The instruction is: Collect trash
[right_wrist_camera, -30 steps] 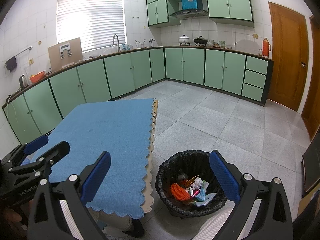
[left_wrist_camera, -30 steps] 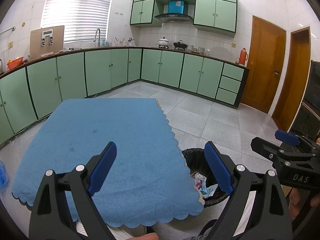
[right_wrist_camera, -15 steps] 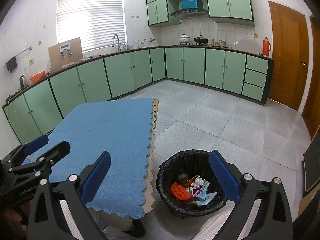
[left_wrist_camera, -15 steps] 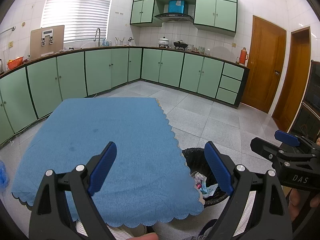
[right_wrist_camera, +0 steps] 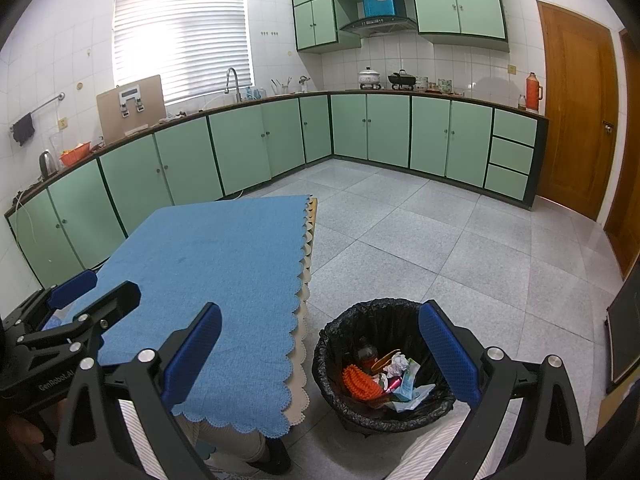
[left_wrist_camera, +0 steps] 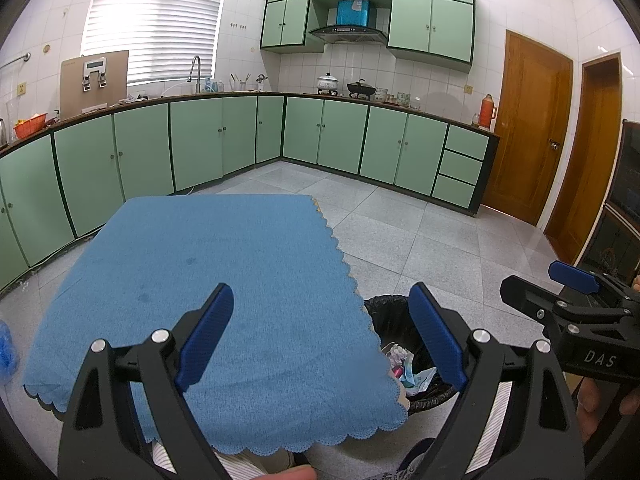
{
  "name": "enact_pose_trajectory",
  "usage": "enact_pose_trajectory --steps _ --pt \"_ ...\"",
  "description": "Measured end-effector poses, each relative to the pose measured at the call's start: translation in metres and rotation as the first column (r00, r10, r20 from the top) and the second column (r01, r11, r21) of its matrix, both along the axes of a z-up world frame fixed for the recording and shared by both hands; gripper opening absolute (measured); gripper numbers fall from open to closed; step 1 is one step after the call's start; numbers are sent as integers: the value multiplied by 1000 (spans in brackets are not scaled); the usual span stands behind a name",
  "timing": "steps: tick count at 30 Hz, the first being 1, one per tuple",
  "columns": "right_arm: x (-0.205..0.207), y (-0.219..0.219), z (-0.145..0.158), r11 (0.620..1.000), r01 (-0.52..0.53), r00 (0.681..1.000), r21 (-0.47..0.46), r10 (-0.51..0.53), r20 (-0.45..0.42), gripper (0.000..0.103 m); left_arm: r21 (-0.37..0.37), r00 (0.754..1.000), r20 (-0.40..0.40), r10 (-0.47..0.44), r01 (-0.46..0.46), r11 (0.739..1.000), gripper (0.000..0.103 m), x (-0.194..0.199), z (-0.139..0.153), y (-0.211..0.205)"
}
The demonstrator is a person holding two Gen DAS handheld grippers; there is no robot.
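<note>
The left gripper (left_wrist_camera: 322,308) hangs over a table with a blue tablecloth (left_wrist_camera: 224,280) on it. Its two blue fingers (left_wrist_camera: 206,332) stand far apart and nothing is between them. The top of the cloth is bare, with a few small dark spots on it. The cloth has a wavy edge all around.

The right gripper (right_wrist_camera: 320,332) is just beside the table, over the floor. Its blue fingers (right_wrist_camera: 448,348) are also spread wide and they hold nothing. Each gripper shows at the side of the other one's view, and a bit of a hand (left_wrist_camera: 600,404) shows under the right one.

The trash is in a trash bin (right_wrist_camera: 356,320) with a black bag in it. The bin stands on the grey tile floor (right_wrist_camera: 440,240), close to the near corner of the table. It sits right under the right gripper's open fingers in that view. Inside it I can see an orange bumpy thing (right_wrist_camera: 360,384), a crumpled white paper ball (right_wrist_camera: 396,362), a light blue wrapper (right_wrist_camera: 408,384), a small pink thing and a dark bottle. They all lie in a heap at the bottom.

Under the near edge of the table a person's striped clothes and a dark shoe (right_wrist_camera: 276,456) peek out.

Far behind are green cabinets (left_wrist_camera: 344,136), a sink tap (left_wrist_camera: 194,68), pots on the counter, an orange flask (left_wrist_camera: 487,110) and a brown door (left_wrist_camera: 528,128).
</note>
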State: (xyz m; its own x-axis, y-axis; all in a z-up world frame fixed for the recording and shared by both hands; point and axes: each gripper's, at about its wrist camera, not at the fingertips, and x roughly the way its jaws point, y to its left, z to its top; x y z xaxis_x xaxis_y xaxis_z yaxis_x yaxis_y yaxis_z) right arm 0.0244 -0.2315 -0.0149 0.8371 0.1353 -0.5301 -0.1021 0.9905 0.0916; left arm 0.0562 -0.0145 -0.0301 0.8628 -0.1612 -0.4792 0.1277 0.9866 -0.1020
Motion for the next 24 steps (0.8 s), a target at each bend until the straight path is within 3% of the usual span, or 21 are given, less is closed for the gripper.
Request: enact_pose_trajectory --steps 24 --pt "1 2 -1 1000 -1 1000 1 1 -4 97 3 1000 -6 1 -1 1000 86 0 -4 -1"
